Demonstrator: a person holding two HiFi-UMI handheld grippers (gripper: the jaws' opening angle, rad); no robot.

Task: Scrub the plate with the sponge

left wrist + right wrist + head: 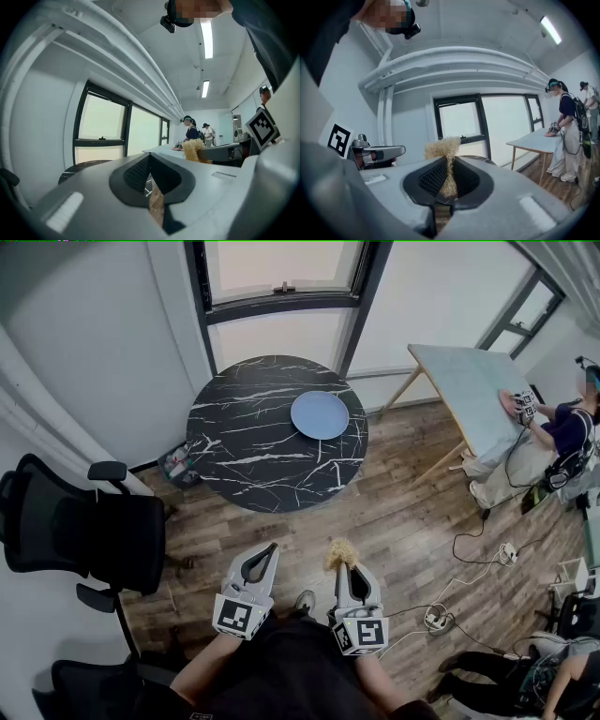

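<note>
A blue plate (320, 415) lies on the round black marble table (253, 451), far ahead of both grippers. My right gripper (344, 568) is shut on a straw-coloured fibrous sponge (340, 552); in the right gripper view the sponge (443, 149) sticks up from between the pressed jaws. My left gripper (270, 549) is shut with nothing in it. In the left gripper view its jaws meet at the tips (149, 155), and the sponge (193, 150) shows to the right. Both grippers hang level over the wooden floor, short of the table.
A black office chair (89, 531) stands at the left. A pale trestle table (473, 395) stands at the right, where another person (562, 432) works. Cables and a power strip (436, 620) lie on the floor at the right. A small basket (176, 463) sits beside the round table.
</note>
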